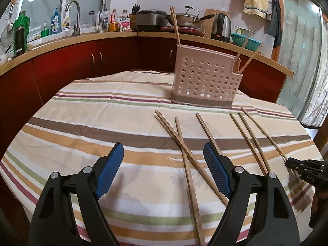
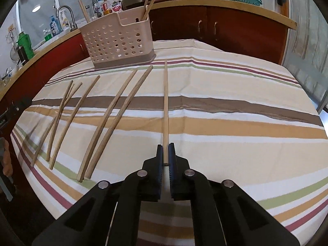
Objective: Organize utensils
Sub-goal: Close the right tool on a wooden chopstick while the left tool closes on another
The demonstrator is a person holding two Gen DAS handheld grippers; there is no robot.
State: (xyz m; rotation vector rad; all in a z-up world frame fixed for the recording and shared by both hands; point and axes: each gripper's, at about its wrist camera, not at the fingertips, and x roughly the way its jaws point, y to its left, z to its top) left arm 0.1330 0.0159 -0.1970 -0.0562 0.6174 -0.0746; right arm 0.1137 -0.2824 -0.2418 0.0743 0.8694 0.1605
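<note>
A pink perforated utensil holder point(image 1: 205, 81) stands at the far side of the striped tablecloth, with three chopsticks upright in it; it also shows in the right wrist view point(image 2: 117, 43). Several wooden chopsticks point(image 1: 190, 157) lie loose on the cloth in front of it. My left gripper point(image 1: 164, 170) is open and empty above the cloth, left of the loose chopsticks. My right gripper point(image 2: 165, 153) is shut on the near end of one chopstick point(image 2: 166, 102), which points away toward the holder. Other chopsticks point(image 2: 110, 121) lie to its left. The right gripper shows at the left view's right edge point(image 1: 291, 164).
The striped tablecloth point(image 1: 92, 123) covers a round table. Behind it runs a red cabinet counter point(image 1: 82, 61) with a sink tap, bottles, pots, a kettle point(image 1: 221, 27) and a teal colander. A glass door is at the right.
</note>
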